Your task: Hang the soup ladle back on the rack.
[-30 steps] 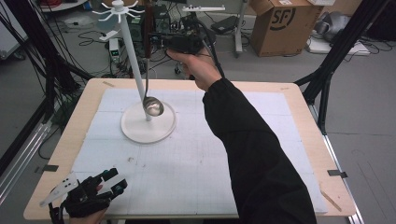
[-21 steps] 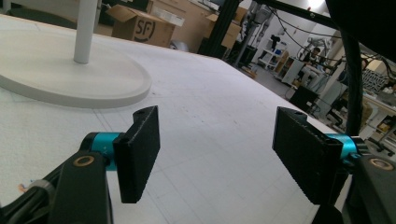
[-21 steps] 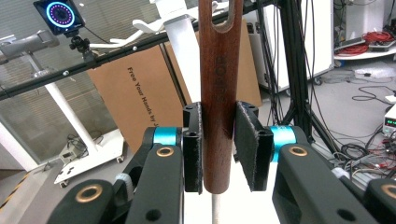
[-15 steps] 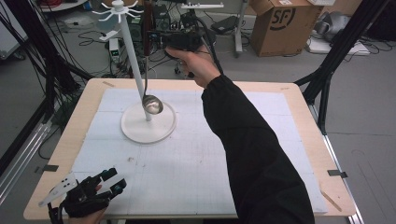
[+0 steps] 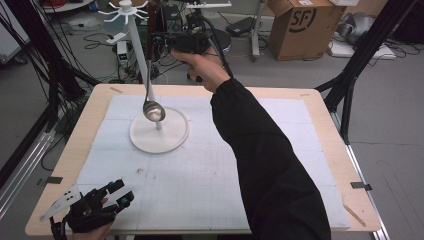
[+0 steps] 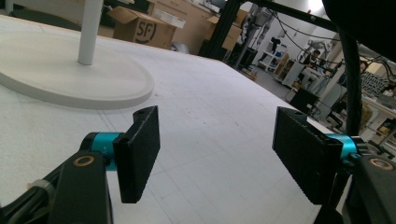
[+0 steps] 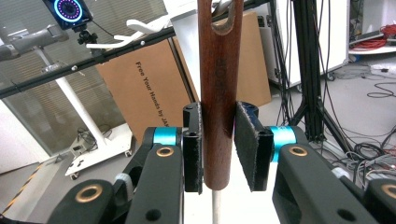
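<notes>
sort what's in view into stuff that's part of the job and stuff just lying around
In the job:
- ladle, wooden handle clamped in the right gripper
- white hook stand

Lying about:
- left gripper, open, idle above the table
- cardboard box
- floor cables

A cardboard box (flaps open) sits on the grey workshop floor beyond the table, beside tangled cables and black tripod legs at right.
</notes>
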{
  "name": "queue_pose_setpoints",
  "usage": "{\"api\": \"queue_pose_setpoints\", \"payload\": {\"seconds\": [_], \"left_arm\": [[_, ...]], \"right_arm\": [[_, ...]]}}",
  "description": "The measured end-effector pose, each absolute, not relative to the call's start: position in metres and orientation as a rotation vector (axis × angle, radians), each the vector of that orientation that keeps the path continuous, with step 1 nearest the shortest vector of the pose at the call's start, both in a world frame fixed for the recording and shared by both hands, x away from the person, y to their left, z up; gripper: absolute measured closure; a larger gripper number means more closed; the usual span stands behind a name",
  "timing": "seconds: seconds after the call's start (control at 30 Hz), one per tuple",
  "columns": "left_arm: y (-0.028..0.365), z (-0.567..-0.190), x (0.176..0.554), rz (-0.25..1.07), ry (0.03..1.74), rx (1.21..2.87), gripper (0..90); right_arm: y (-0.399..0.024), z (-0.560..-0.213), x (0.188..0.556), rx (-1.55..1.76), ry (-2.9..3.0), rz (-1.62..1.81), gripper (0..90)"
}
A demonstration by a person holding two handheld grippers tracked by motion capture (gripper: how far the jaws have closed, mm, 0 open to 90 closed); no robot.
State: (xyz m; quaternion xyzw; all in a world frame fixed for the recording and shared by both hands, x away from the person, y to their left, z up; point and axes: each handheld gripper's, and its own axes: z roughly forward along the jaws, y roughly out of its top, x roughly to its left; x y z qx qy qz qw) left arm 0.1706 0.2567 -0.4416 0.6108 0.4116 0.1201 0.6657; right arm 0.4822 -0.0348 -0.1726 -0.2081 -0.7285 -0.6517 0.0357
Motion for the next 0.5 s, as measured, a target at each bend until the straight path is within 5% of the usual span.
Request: {"api": "queue_pose_setpoints", "payload": {"seconds": [0.5], "left_arm": [[0.2566,-0.4417,0.1699,0.278,0.93,1.381,32.6]], "right_arm": [[-0.0271,-0.1737,0.4802,-0.619,-2.252,-1.982,73.5]]}}
